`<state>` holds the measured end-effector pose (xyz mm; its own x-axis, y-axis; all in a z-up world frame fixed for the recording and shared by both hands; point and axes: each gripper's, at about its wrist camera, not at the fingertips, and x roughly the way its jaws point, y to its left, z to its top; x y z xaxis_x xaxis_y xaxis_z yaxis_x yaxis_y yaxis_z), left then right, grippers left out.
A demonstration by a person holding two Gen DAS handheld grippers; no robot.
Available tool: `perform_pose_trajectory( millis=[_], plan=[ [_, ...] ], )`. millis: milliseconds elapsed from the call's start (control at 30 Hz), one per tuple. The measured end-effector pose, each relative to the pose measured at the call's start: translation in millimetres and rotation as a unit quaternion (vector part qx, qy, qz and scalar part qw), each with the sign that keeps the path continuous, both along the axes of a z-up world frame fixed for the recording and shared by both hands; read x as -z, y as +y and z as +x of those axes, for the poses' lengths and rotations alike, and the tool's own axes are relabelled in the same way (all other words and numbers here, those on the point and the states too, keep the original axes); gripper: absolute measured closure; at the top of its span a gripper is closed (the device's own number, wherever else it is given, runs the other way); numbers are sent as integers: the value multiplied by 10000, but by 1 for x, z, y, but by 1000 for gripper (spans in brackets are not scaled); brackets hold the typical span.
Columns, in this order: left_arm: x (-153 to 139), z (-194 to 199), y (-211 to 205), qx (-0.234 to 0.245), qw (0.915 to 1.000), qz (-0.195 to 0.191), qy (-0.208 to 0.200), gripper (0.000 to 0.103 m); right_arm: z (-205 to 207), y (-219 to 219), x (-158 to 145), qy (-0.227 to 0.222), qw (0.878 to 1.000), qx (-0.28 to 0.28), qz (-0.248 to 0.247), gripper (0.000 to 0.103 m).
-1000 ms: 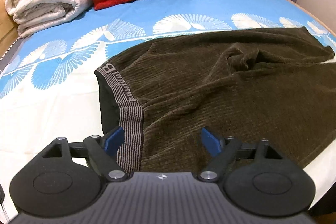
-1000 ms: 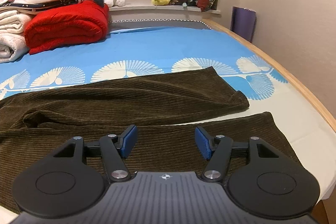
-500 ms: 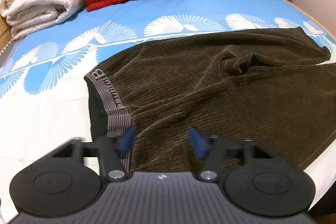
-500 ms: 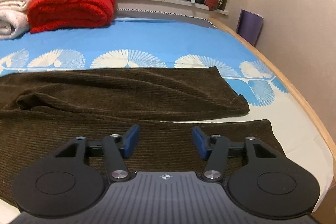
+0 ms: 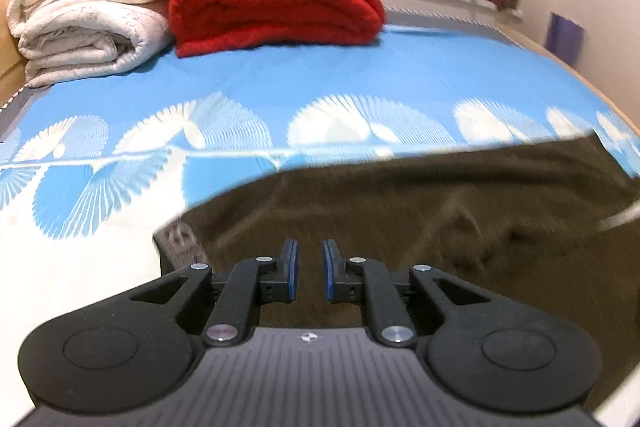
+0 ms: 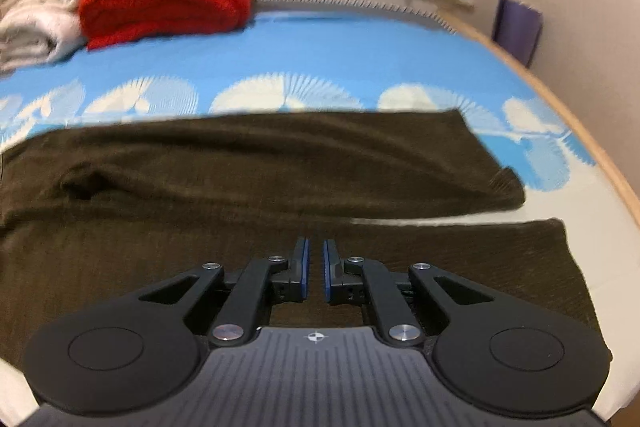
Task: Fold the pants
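My left gripper (image 5: 307, 269) is closing on the pants (image 5: 440, 227) beside the waistband (image 5: 180, 243); my right gripper (image 6: 314, 269) has pinched the near leg.

The bed (image 6: 320, 47) wears a blue sheet with white fan shapes, pale along the near edge. Dark brown pants (image 6: 260, 163) lie spread across the near part, both legs reaching right. At the far left, a folded red blanket (image 5: 276, 3) sits beside rolled white quilts (image 5: 88, 27).
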<state>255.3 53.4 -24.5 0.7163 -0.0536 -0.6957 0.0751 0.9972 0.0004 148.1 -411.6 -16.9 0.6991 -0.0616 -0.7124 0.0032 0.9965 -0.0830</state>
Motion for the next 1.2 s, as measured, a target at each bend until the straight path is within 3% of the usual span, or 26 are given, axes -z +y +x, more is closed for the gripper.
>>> perform_pose_trajectory(
  millis=[200,433,633,700,733,800,833,867,933,1067,1200],
  plan=[
    [27,76,11,-216,9997,82,23,84,6,-3,2,43,9999,-151,31,95],
    [75,155,24,-151,9975,530,442,31,13,-13,5,107,9997,-232,58,95],
    [102,181,25,286,9938,693,821,29,23,-18,11,241,9992,-317,-38,95],
    [105,185,27,413,9933,606,896,31,26,-22,13,279,9992,-291,-41,95],
    [105,186,28,457,9933,525,923,38,27,-23,13,293,9991,-289,-30,95],
    [102,184,28,632,9928,438,918,57,29,-24,14,316,9991,-282,-53,95],
    [100,181,24,759,9918,502,900,74,29,-24,14,320,9991,-276,-63,95],
    [97,176,18,848,9903,677,866,81,30,-24,14,323,9991,-267,-60,95],
    [88,163,8,1020,9873,963,752,86,29,-25,14,333,9991,-239,-59,95],
    [53,122,-4,1121,9862,1143,410,89,26,-28,13,325,9993,-155,-86,95],
    [5,39,-25,1432,9831,1139,-72,90,18,-30,12,305,9995,-25,-96,95]
  ],
)
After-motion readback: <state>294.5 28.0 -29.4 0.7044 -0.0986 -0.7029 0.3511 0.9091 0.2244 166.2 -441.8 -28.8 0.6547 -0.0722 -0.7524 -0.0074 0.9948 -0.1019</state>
